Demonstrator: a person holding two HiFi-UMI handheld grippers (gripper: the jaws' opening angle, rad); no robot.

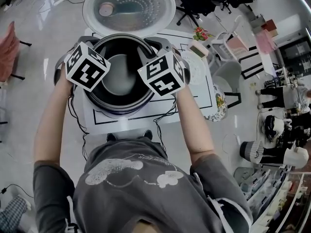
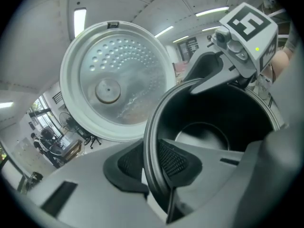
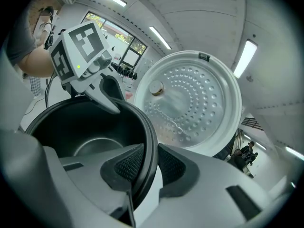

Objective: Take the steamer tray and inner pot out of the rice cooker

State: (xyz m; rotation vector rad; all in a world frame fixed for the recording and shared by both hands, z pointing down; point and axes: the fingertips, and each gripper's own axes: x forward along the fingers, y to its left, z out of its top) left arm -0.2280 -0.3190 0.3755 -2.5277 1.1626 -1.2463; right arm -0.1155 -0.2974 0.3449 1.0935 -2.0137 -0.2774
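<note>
The dark inner pot is in the opening of the rice cooker, empty inside. My left gripper is shut on the pot's left rim; in the left gripper view its pads clamp the thin rim of the pot from both sides. My right gripper is shut on the opposite rim, and the right gripper view shows its pads pressing the rim of the pot. Each gripper shows across the pot in the other's view: right gripper, left gripper. A white round perforated tray lies right of the cooker.
The cooker's lid stands open behind the pot, its dimpled metal inner face toward me. On the white table there are a small box, flowers and a patterned plate at the right edge. Chairs and people stand further right.
</note>
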